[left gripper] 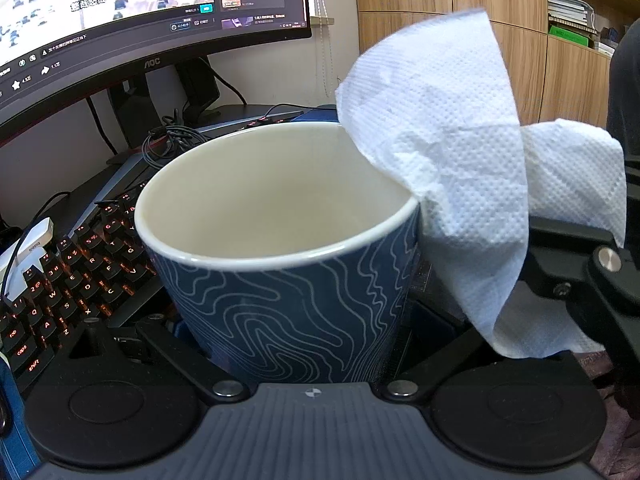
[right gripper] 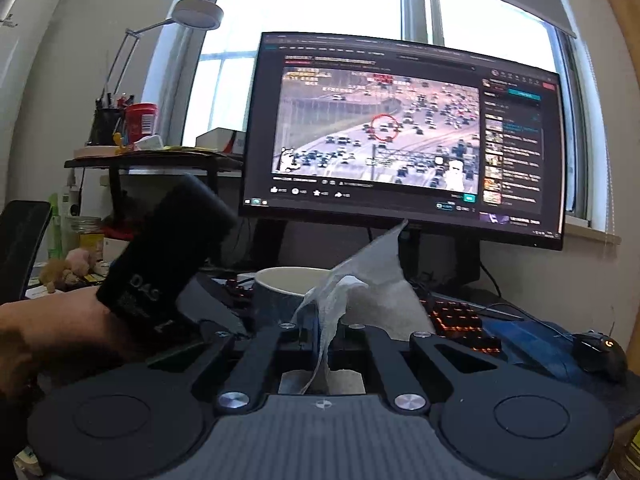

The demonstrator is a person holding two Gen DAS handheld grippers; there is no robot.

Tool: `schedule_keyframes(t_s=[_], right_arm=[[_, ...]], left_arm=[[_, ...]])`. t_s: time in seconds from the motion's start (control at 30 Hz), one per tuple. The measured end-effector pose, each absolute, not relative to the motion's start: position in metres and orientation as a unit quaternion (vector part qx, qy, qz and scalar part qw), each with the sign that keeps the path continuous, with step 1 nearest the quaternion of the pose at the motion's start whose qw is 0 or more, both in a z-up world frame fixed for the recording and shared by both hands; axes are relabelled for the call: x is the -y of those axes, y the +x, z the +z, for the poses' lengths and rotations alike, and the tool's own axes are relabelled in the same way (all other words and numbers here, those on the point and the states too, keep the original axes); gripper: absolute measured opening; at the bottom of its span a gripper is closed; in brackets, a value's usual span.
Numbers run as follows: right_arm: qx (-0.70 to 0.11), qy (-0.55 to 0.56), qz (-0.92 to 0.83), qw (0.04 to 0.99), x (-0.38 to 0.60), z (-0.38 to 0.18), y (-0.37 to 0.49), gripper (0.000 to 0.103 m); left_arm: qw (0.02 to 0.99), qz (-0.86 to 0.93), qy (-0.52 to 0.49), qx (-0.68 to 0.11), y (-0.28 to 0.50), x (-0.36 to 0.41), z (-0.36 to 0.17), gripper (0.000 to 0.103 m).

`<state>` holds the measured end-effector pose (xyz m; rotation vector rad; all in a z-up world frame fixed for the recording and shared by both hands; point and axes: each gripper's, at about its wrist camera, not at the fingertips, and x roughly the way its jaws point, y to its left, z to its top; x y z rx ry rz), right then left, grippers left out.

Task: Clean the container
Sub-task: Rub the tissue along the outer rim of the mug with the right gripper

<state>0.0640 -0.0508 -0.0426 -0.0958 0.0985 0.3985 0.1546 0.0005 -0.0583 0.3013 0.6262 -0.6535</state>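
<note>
A blue cup (left gripper: 288, 304) with pale wavy lines and a cream inside sits between the fingers of my left gripper (left gripper: 282, 320), which is shut on its sides and holds it above the keyboard. The inside of the cup looks bare. A white paper towel (left gripper: 448, 140) hangs against the right side of the rim, one flap standing above it. In the right wrist view my right gripper (right gripper: 320, 332) is shut on the paper towel (right gripper: 372, 280), just in front of the cup (right gripper: 280, 284). A hand (right gripper: 52, 332) holds the left gripper's black body (right gripper: 168, 256).
A curved monitor (left gripper: 120, 20) playing a video stands behind an orange-backlit keyboard (left gripper: 72, 280), with tangled cables (left gripper: 172, 140) between them. A mouse (right gripper: 600, 352) lies at the right. Wooden cabinets (left gripper: 460, 20) are to the right, and a desk lamp (right gripper: 196, 12) and a cluttered shelf (right gripper: 152, 160) to the left.
</note>
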Motion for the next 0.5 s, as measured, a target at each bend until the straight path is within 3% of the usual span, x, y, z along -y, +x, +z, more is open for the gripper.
schedule_keyframes(t_s=[0.5], right_arm=[[-0.053,-0.043,0.193,0.979,0.0507,-0.0422,0.0694,0.004]], left_arm=[[0.888,-0.315,0.145,-0.301,0.1540,-0.0002,-0.0579,0.103]])
